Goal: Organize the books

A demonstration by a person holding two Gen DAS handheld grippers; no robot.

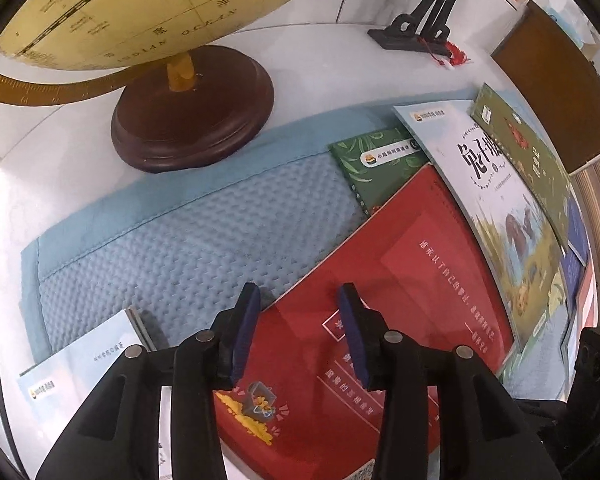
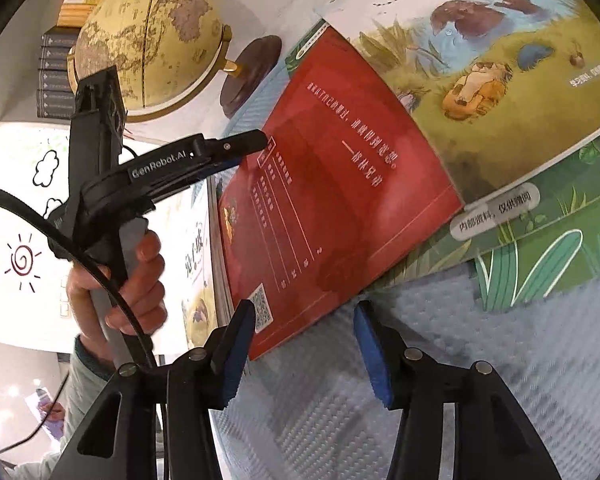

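Observation:
A red book [image 1: 379, 260] lies flat on a blue quilted mat [image 1: 200, 232], partly under a white picture book [image 1: 479, 184] and over a green leafy book [image 1: 379, 168]. My left gripper [image 1: 298, 332] hovers open over the red book's left edge, one pad over the mat and the other over the cover. In the right wrist view a hand [image 2: 140, 280] holds the left gripper [image 2: 260, 138], whose tip is at the red book's [image 2: 339, 200] far corner. My right gripper [image 2: 305, 354] stands open at the book's near corner, with the pads not pressing on it.
A globe [image 1: 140, 12] on a brown round base [image 1: 192, 120] stands behind the mat. A light blue book [image 1: 80, 356] lies at the lower left. A dark green book [image 1: 527, 148], a brown board [image 1: 551, 92] and a black stand [image 1: 419, 20] sit to the right. Shelved books [image 2: 56, 76] are behind the globe.

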